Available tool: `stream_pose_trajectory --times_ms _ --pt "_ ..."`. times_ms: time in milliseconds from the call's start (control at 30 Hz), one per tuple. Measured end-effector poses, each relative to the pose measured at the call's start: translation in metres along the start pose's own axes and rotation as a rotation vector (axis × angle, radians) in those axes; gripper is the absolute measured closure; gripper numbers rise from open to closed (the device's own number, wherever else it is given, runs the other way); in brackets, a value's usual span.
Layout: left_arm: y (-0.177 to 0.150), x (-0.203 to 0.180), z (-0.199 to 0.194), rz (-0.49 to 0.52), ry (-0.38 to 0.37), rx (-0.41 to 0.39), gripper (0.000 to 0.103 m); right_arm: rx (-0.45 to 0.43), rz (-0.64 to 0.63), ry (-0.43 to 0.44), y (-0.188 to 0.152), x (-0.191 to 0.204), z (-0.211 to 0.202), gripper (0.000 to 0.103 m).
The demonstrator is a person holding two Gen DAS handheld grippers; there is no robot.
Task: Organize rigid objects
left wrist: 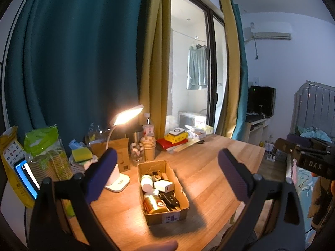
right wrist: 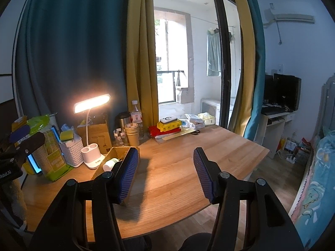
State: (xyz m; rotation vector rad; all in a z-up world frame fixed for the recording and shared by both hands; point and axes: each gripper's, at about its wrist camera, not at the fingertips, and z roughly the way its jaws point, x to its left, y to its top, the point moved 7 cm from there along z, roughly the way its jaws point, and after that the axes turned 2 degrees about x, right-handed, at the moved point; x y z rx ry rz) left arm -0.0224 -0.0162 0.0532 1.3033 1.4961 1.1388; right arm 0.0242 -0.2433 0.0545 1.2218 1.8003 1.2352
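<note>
Cardboard box (left wrist: 163,190), on the desk (left wrist: 219,156) just right of the lit lamp (left wrist: 117,179), holds the rigid objects together: white bottle (left wrist: 146,182), white charger (left wrist: 164,186), amber jar (left wrist: 156,205). Left gripper (left wrist: 165,167) wide open, empty, framing the box; right gripper (right wrist: 165,173) part open, empty, just right of it, apparently ready for picking.

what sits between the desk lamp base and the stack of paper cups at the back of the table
A brown cardboard lamp box and a clear glass jar stand between the lamp base and the paper cups; the right wrist view shows it best.
</note>
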Motion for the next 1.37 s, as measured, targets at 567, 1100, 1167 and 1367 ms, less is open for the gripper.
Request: stream_pose_trajectory --times_ms 567,1100,1167,1367 --pt "0.0001 -0.0008 0.0001 -0.001 0.005 0.0 0.005 0.001 0.005 -0.017 0.0006 -0.0062 -0.0043 0.045" --pt "-0.0009 -0.0012 -0.0009 -0.015 -0.001 0.004 0.005 0.004 0.004 -0.02 0.0007 -0.0081 -0.0065 0.045" --pt "-0.0009 0.0004 0.0 -0.021 -0.002 0.006 0.005 0.003 0.003 -0.021 0.001 -0.0086 -0.0077 0.045" --pt "-0.0032 0.0013 0.0044 -0.023 -0.008 0.017 0.005 0.006 0.005 -0.02 0.0006 -0.0088 -0.0078 0.045"
